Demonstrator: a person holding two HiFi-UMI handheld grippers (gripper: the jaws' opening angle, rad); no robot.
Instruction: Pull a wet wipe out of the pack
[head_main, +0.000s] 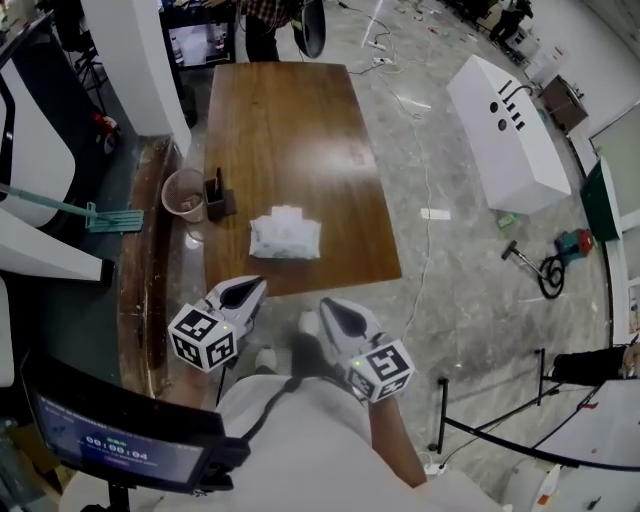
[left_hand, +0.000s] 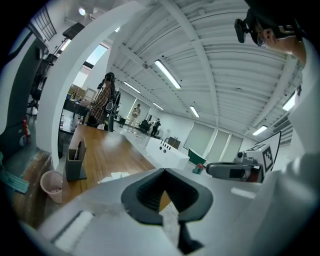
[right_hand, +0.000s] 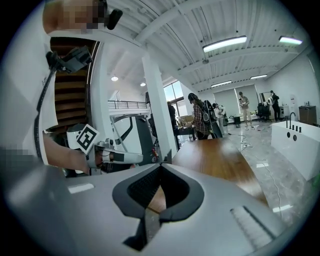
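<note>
Lying flat on the near part of a long brown wooden table (head_main: 290, 120), a white soft wet wipe pack (head_main: 285, 237) is seen in the head view. The left gripper (head_main: 250, 288) and the right gripper (head_main: 326, 306) are held by the table's near edge, apart from the pack. In the left gripper view, the jaws are pressed together with nothing between them, and the pack is glimpsed beyond. In the right gripper view, the jaws are likewise closed and empty.

The body of the left gripper (left_hand: 164, 172) hides most of the wipe pack (left_hand: 113, 176) in that gripper's view
</note>
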